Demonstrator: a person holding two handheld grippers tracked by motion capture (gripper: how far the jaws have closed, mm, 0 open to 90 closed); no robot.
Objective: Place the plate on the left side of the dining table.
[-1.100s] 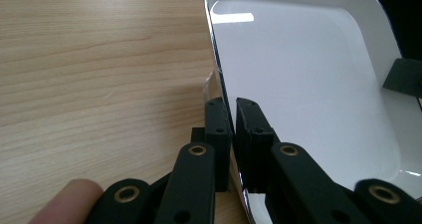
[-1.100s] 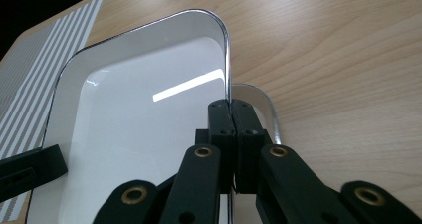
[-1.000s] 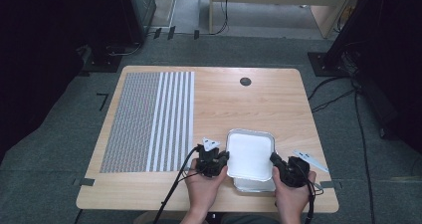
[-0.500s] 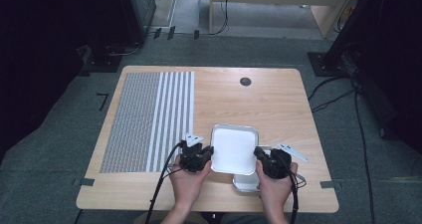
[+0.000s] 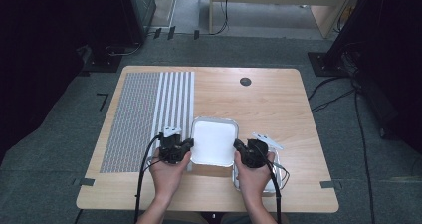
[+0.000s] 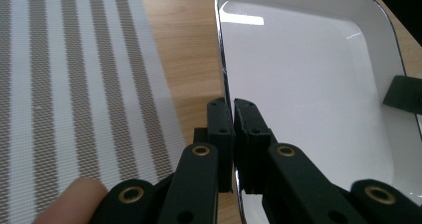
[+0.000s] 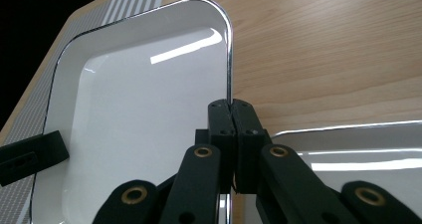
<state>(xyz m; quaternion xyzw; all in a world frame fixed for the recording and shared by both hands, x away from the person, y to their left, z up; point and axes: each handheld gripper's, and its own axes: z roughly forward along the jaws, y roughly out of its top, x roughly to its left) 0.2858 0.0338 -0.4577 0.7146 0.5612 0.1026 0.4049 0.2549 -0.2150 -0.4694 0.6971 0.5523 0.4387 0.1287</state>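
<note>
A shallow white rectangular tray with a chrome-edged rim (image 5: 214, 142) is held above the light wooden bench (image 5: 278, 104) between two claws. The left claw (image 5: 189, 145) is clenched on the tray's left rim; in the left gripper view the rim passes between its black jaws. The right claw (image 5: 238, 147) is clenched on the opposite rim. A second white tray of the same kind (image 5: 279, 181) lies on the bench beneath the right hand (image 5: 254, 176). A grey-and-white striped woven mat (image 5: 149, 117) lies just beside the held tray, to its left.
</note>
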